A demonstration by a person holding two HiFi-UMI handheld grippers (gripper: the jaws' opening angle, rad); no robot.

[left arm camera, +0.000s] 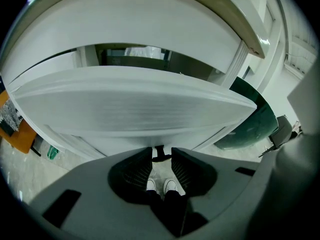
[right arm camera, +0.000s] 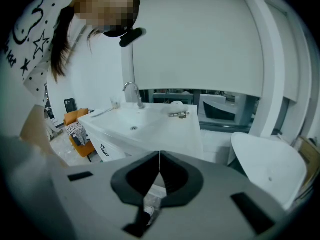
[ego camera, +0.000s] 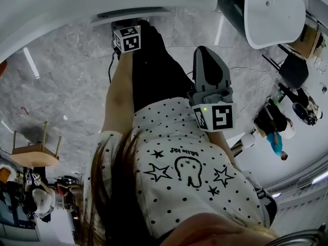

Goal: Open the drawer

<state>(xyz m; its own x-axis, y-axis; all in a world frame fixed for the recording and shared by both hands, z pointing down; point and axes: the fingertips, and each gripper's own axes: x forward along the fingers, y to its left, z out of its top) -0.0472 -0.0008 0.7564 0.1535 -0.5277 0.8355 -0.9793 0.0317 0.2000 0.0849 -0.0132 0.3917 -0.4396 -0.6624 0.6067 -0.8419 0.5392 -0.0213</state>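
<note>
The left gripper (left arm camera: 161, 159) pointed steeply down at the white drawer front (left arm camera: 130, 104), its 2 jaws a little apart and clamped at the tips on the small black drawer handle (left arm camera: 159, 151). The drawer sat at the far side, under the white countertop (ego camera: 77, 4), with a dark gap above its front. The right gripper (right arm camera: 159, 156) hung near the person's right side, jaws together and empty, facing a white sink vanity (right arm camera: 150, 134) with a faucet (right arm camera: 132, 91).

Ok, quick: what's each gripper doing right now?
Left gripper: closed on the black drawer handle.
Right gripper: shut, nothing held.
</note>
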